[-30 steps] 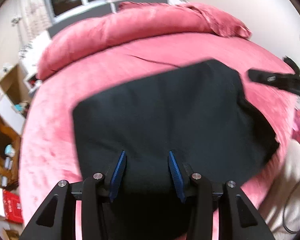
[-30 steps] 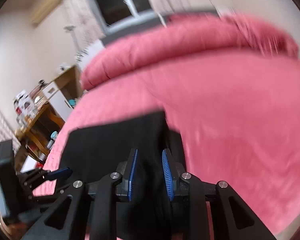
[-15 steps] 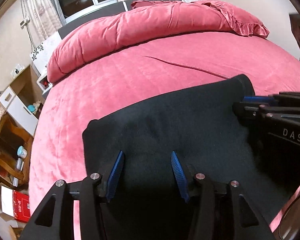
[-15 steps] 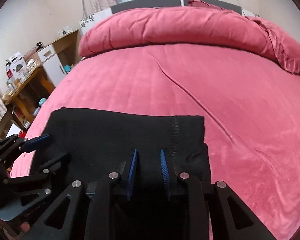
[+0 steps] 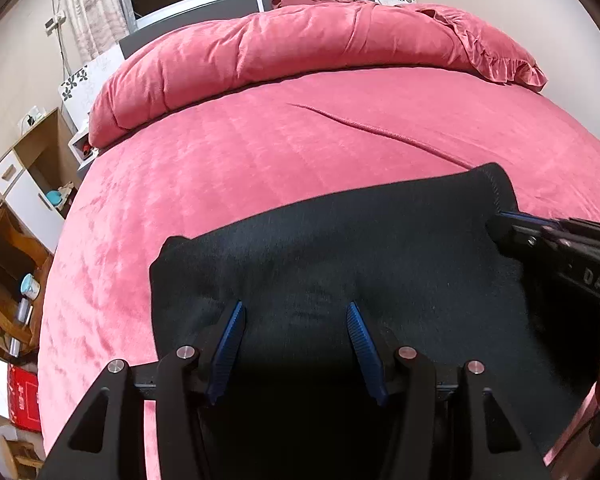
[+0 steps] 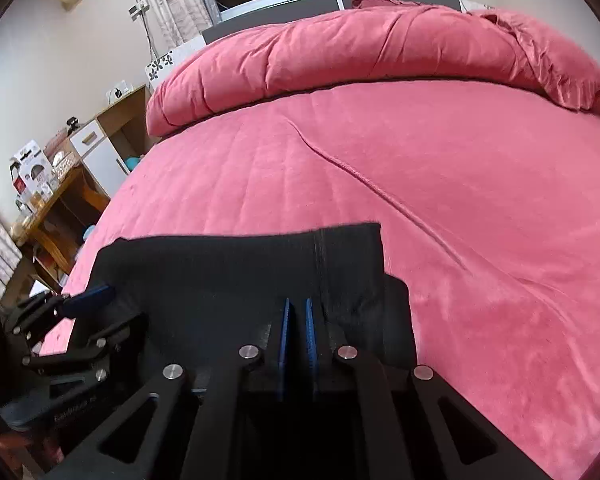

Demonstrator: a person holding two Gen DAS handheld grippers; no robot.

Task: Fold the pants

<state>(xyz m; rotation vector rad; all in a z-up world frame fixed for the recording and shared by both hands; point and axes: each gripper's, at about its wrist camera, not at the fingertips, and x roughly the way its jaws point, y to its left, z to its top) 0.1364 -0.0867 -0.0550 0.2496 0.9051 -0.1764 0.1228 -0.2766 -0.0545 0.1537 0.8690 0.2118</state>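
Left wrist view. My left gripper (image 5: 296, 312): jaws spread, just been opening, nothing pinched; the blue pads (image 5: 231, 334) stand apart over black cloth. Pants (image 5: 359, 256): black, folded to a broad block, lying flat on the near part of the bed (image 5: 260, 152); a stitched edge shows at the far right corner. My right gripper (image 5: 499, 216): enters from the right, its tip at that corner of the pants. Duvet (image 5: 300, 40): pink, rolled along the head of the bed. Shelves (image 5: 16, 216): wooden, at the left, cluttered.

Right wrist view. My right gripper (image 6: 297, 304): jaws pressed together, just been closing; whether any cloth is caught between the pads I cannot tell. Pants (image 6: 220, 264): under and ahead of the gripper, a seam running straight out from the tip, the far edge straight across the bed (image 6: 459, 200). My left gripper (image 6: 90, 296): at the left edge of the pants, one blue pad showing. Duvet (image 6: 359, 52): at the head. Desk (image 6: 56, 200): at the left, with boxes on top.
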